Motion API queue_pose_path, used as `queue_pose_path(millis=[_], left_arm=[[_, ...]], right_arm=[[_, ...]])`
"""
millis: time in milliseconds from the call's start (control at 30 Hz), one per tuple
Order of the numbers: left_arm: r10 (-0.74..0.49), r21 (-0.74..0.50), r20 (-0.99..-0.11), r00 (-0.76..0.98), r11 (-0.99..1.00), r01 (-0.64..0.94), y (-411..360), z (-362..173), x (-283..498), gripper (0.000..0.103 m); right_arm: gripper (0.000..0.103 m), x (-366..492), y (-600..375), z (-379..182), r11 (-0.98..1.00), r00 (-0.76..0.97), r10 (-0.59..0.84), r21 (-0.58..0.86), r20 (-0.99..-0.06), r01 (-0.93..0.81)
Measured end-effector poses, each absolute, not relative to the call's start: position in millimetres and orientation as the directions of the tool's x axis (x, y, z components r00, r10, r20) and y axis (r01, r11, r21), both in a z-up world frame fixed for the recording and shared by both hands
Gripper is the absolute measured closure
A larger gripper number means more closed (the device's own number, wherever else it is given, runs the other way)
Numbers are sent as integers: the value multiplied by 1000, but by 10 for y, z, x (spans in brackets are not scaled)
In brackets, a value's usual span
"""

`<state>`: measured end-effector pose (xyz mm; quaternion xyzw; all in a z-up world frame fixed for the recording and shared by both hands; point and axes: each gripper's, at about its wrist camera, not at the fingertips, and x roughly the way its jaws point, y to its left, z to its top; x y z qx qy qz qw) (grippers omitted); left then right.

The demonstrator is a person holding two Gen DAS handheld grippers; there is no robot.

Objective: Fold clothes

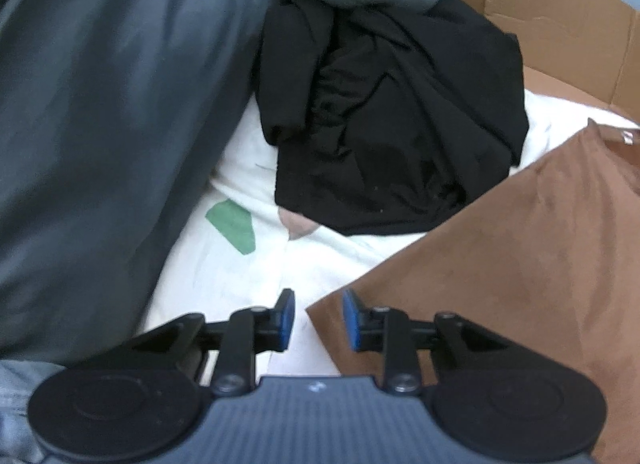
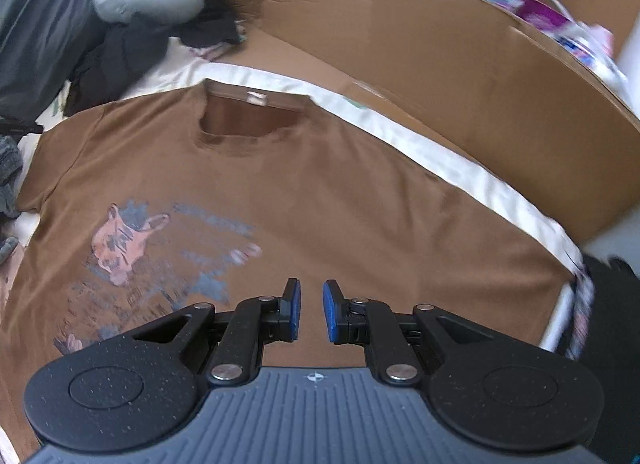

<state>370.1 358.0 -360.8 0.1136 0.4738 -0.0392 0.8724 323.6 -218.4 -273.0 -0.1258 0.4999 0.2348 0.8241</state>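
A brown T-shirt (image 2: 320,192) with a pink and grey print lies spread flat on a white sheet (image 2: 440,168), collar away from me. My right gripper (image 2: 311,312) hovers over its lower middle, jaws open a little and empty. In the left wrist view the shirt's sleeve corner (image 1: 500,256) shows at the right. My left gripper (image 1: 318,320) is open and empty, right at the tip of that corner over the white sheet (image 1: 224,288).
A crumpled black garment (image 1: 392,124) lies ahead of the left gripper. A dark grey cushion (image 1: 100,124) stands at the left. A cardboard wall (image 2: 440,64) runs along the far and right side. A grey neck pillow (image 2: 148,0) lies at the far left.
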Motion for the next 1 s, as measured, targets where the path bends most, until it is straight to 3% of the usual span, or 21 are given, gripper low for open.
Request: queue_pose_path(millis=[333, 600, 1000], left_arm=[[44, 161, -851, 523, 970, 180, 3596, -3836, 3766, 72], [7, 139, -857, 516, 966, 218, 3544, -3851, 3729, 97], [48, 177, -823, 567, 968, 175, 3603, -3647, 3673, 99]], right_arm=[[84, 3477, -1343, -3003, 822, 389, 372, 105, -843, -559], [84, 3645, -707, -3167, 803, 410, 443, 150, -797, -577], [84, 3695, -58, -3515, 786, 380, 472, 186, -795, -589]])
